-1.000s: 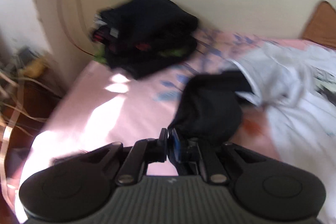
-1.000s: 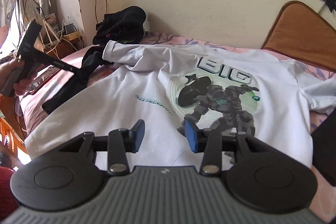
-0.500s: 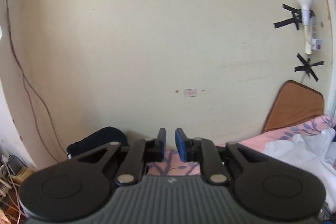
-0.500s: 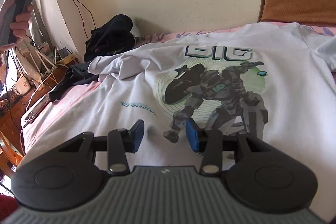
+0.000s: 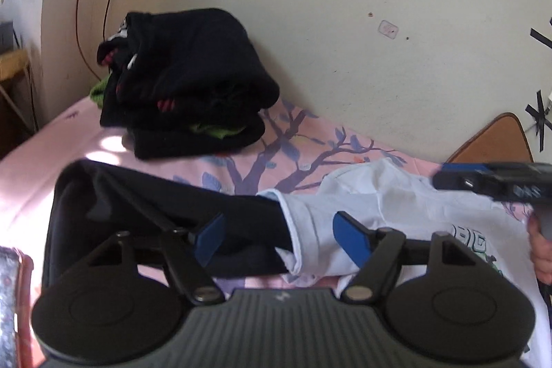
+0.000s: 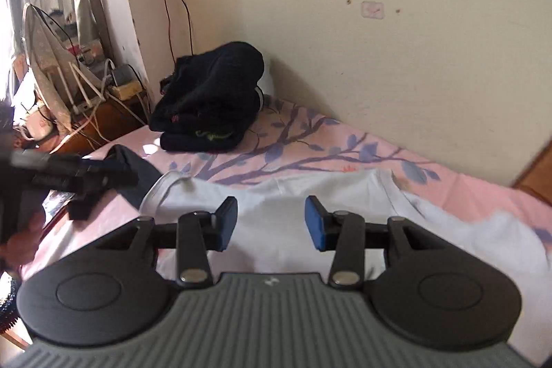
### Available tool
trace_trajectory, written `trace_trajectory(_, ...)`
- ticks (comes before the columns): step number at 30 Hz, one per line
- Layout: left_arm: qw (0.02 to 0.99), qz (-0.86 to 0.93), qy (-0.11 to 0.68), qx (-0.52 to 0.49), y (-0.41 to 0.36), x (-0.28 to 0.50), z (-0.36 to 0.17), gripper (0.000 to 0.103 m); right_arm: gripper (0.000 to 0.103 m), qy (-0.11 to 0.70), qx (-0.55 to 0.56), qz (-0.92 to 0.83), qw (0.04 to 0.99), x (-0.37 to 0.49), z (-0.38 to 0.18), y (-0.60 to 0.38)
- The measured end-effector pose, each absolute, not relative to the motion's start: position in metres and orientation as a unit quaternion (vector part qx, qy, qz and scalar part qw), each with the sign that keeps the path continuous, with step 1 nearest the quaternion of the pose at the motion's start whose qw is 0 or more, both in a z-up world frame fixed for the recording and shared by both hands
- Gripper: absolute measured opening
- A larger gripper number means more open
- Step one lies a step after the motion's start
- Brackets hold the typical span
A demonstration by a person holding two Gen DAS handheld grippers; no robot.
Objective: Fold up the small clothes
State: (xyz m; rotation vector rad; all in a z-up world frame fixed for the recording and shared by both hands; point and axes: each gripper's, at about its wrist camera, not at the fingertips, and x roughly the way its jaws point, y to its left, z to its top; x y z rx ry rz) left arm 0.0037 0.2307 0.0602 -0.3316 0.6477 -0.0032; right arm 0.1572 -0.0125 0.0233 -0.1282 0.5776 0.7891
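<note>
A white T-shirt [image 5: 396, 206] with a printed figure lies spread on the pink floral bed [image 5: 310, 140]; it also shows in the right wrist view [image 6: 310, 195]. A dark garment [image 5: 155, 202] lies to its left, partly under the shirt's sleeve. My left gripper [image 5: 281, 238] is open and empty, hovering over the sleeve and the dark garment. My right gripper [image 6: 270, 223] is open and empty, just above the shirt's upper part. The left gripper also shows at the left of the right wrist view [image 6: 86, 176].
A stack of folded black clothes [image 5: 186, 85] sits at the bed's far corner by the wall [image 6: 207, 106]. A brown headboard [image 5: 493, 140] is at the right. A side table with cables and a fan [image 6: 51, 71] stands left of the bed.
The left gripper let go of the dark garment, swung up toward the wall, then came down open over the sleeve. The right gripper moved up the shirt toward its collar side.
</note>
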Motion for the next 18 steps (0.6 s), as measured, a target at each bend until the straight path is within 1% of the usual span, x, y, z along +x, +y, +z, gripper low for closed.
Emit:
trace_trajectory(1,0.932,-0.004,0.318,-0.172,0.233,0.006,0.053,0.069,0.046,0.301,-0.069,0.376,0.874,0.178,0.017,0.01)
trace_trajectory(2,0.931,-0.009,0.319,-0.178,0.234,0.008,0.048,0.064,0.046,0.32,-0.077,0.368,0.869,0.194,0.009,0.029)
trace_trajectory(3,0.93,-0.011,0.322,-0.18,0.236,0.01,0.044,0.056,0.046,0.338,-0.091,0.356,0.867,0.21,-0.001,0.047)
trace_trajectory(4,0.928,-0.01,0.324,-0.181,0.234,0.015,0.043,0.052,0.046,0.351,-0.103,0.343,0.865,0.221,-0.01,0.059)
trace_trajectory(5,0.928,-0.011,0.326,-0.181,0.233,0.017,0.039,0.042,0.046,0.367,-0.109,0.334,0.861,0.231,-0.019,0.069)
trace_trajectory(6,0.927,-0.014,0.327,-0.181,0.232,0.02,0.035,0.029,0.046,0.389,-0.11,0.333,0.852,0.24,-0.029,0.075)
trace_trajectory(7,0.926,-0.019,0.329,-0.183,0.232,0.022,0.032,0.021,0.047,0.404,-0.114,0.333,0.844,0.244,-0.037,0.08)
trace_trajectory(8,0.926,-0.024,0.328,-0.185,0.232,0.024,0.028,0.01,0.039,0.39,-0.131,0.331,0.849,0.241,-0.037,0.082)
trace_trajectory(9,0.929,-0.026,0.319,-0.186,0.232,0.024,0.025,0.007,0.033,0.387,-0.138,0.334,0.848,0.238,-0.035,0.084)
trace_trajectory(10,0.933,-0.027,0.307,-0.187,0.231,0.023,0.023,0.007,0.011,0.387,-0.141,0.33,0.849,0.238,-0.033,0.088)
trace_trajectory(13,0.942,-0.027,0.277,-0.187,0.232,0.019,0.027,0.007,0.009,0.359,-0.172,0.321,0.859,0.242,-0.029,0.105)
trace_trajectory(14,0.947,-0.023,0.264,-0.182,0.232,0.015,0.03,0.007,0.009,0.341,-0.168,0.318,0.869,0.249,-0.021,0.109)
trace_trajectory(16,0.955,-0.005,0.244,-0.167,0.231,0.008,0.034,0.008,0.008,0.296,-0.123,0.314,0.894,0.263,0.002,0.108)
trace_trajectory(18,0.959,0.027,0.244,-0.144,0.226,0.008,0.034,0.008,0.008,0.264,-0.077,0.3,0.913,0.28,0.016,0.102)
